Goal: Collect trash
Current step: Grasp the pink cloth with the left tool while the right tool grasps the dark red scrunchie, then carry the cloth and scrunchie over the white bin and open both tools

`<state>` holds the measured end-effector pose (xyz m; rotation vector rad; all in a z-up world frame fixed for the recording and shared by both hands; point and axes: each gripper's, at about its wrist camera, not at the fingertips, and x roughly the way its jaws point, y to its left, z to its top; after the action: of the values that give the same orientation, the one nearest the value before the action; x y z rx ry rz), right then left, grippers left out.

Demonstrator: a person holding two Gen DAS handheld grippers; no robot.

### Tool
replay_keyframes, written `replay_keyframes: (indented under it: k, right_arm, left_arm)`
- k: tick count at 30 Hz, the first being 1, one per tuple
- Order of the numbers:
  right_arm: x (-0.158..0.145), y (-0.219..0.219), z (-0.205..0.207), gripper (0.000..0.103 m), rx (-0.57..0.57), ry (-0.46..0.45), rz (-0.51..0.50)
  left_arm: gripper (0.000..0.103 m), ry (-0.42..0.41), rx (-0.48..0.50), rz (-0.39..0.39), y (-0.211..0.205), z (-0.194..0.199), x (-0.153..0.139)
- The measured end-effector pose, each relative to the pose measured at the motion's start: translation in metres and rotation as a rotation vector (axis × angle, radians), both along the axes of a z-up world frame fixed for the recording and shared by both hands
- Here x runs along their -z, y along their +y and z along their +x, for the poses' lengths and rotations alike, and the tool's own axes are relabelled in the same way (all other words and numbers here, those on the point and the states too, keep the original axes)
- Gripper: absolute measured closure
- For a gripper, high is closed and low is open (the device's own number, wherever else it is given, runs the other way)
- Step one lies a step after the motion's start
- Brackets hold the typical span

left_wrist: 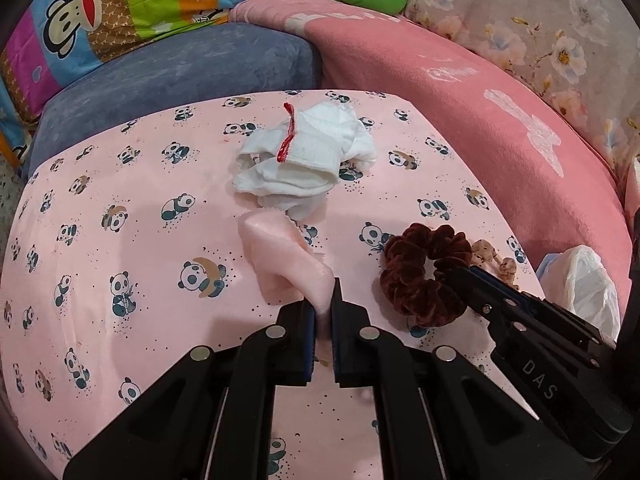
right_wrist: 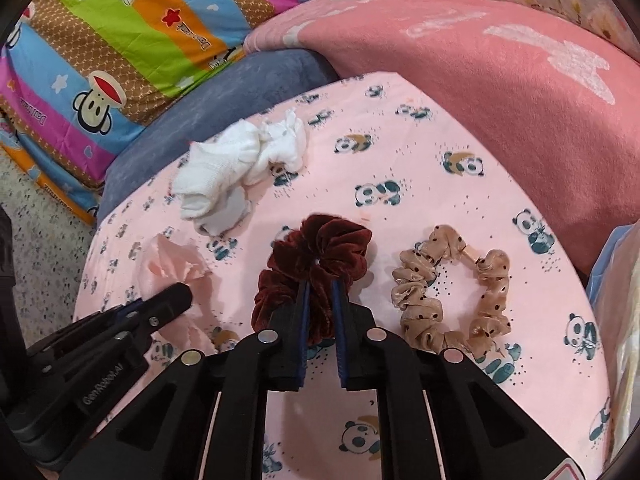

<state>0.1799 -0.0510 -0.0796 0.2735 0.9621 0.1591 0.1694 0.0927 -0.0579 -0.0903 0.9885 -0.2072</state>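
The pink tissue scrap (left_wrist: 286,258) lies crumpled on the panda-print sheet (left_wrist: 120,184), its near corner pinched in the left gripper (left_wrist: 325,300). The hold is only on a thin edge, so I judge it could tear or slip free on lifting. The right gripper (right_wrist: 320,292) is clamped on the maroon velvet scrunchie (right_wrist: 316,256), probably not trash, just beside the spotted beige scrunchie (right_wrist: 452,292). The white tissue wad (left_wrist: 304,156) sits farther off. Readable writing: "DAS" on the right gripper, "GenRobot.AI" on the left.
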Motion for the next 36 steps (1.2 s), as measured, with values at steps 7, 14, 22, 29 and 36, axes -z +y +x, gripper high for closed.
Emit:
replay_keyframes:
  k: [7,14,22,29,36]
  right_arm:
    - [-0.05,-0.012,-0.028,0.092,0.021,-0.117,0.02]
    - [-0.093,-0.038,-0.06,0.092,0.074,-0.209,0.029]
    - [-0.126,-0.087,-0.103,0.092,0.163,-0.288,0.047]
    - [-0.138,-0.136,-0.139,0.092,0.261,-0.322,0.042]
    - [-0.135,-0.187,-0.168,0.092,0.365,-0.322,0.032]
  left_arm:
    - [0.097,-0.059,0.029,-0.019,-0.014,-0.015,-0.03]
    - [0.097,-0.129,0.089,-0.065,-0.037,-0.035,-0.065]
    - [0.097,-0.178,0.173,-0.13,-0.068,-0.058,-0.093]
    - [0.097,-0.197,0.264,-0.145,-0.11,-0.073,-0.106]
    - [0.097,-0.206,0.375,-0.141,-0.162,-0.086,-0.112]
